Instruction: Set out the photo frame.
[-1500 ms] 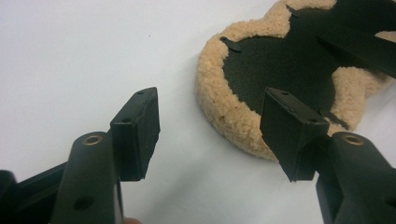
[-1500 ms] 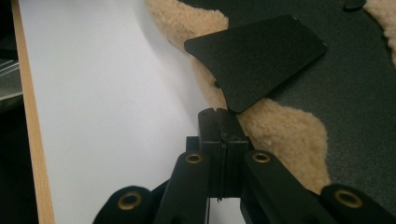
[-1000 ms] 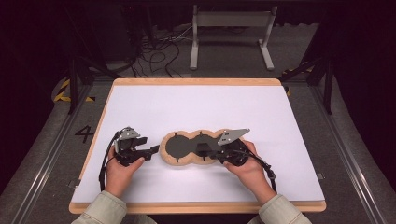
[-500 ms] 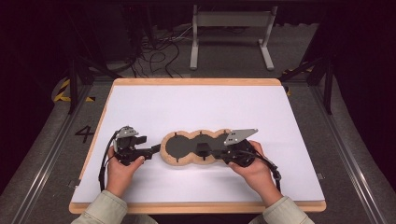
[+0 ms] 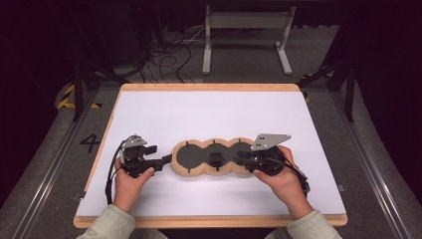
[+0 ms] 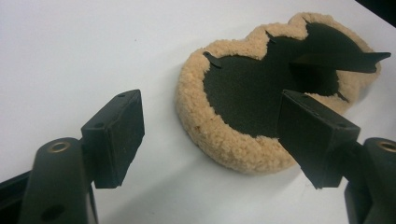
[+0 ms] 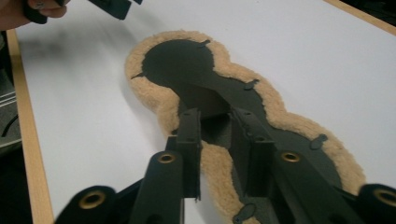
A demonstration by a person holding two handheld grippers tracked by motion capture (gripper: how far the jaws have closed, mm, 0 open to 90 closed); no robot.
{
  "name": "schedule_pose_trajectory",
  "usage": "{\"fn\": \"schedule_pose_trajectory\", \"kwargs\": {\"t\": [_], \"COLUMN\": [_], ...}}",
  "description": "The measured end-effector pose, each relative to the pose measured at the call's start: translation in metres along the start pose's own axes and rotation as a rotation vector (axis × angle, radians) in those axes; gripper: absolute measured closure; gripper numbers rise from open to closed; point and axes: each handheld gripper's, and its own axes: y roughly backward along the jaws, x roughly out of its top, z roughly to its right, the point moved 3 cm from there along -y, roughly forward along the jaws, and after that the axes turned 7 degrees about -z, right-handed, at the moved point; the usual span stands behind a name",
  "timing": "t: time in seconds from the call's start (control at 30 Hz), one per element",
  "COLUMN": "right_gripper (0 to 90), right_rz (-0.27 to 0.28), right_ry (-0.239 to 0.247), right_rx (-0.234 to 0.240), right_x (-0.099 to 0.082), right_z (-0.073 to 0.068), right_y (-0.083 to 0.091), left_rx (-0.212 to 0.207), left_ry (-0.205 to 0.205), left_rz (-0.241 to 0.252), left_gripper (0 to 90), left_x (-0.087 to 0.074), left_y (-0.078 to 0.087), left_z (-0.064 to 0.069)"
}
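A three-lobed pad (image 5: 199,155) with a tan fleece rim and a black middle lies flat on the white table (image 5: 209,114). A black flap (image 5: 216,160) sticks up from its middle lobe. My left gripper (image 5: 159,154) rests at the pad's left end with its jaws wide open. The left gripper view has the left lobe (image 6: 243,88) just ahead of the left gripper (image 6: 215,140), untouched. My right gripper (image 5: 238,157) hovers over the right lobe. Its jaws have just been opening and stand narrowly apart. In the right gripper view, the right gripper (image 7: 215,116) has the flap (image 7: 205,95) just past its tips.
The table has a wooden edge (image 5: 209,219) along its near side. A grey metal stand (image 5: 246,30) and loose cables (image 5: 169,55) lie on the floor beyond the far edge. Metal rails run beside the table.
My right gripper has lifted a little and drawn back to the right over the pad, and its jaws have parted. The left hand has stayed put.
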Motion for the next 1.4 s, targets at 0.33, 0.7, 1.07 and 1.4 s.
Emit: {"fn": "schedule_pose_trajectory", "kwargs": {"t": [0.33,0.7,1.07,1.4], "right_gripper": [54.2,35.1,24.6,14.8], "right_rz": [-0.007,-0.076,-0.175,-0.273], "right_ry": [-0.088,-0.175,-0.268,-0.292], "right_rx": [-0.022,-0.013,0.017,0.046], "right_x": [-0.011,-0.028,-0.047,-0.059], "right_z": [0.022,0.042,0.058,0.063], "right_y": [0.005,0.010,0.006,-0.017], "left_rx": [0.012,-0.001,-0.033,-0.059], "left_ry": [-0.029,-0.028,-0.002,0.012], "left_rz": [-0.047,-0.086,-0.173,-0.245], "left_gripper": [25.8,25.6,24.2,18.4], "left_x": [-0.002,-0.004,-0.006,-0.009], "left_y": [-0.003,-0.008,-0.019,-0.032], "left_z": [0.005,0.005,0.005,0.005]}}
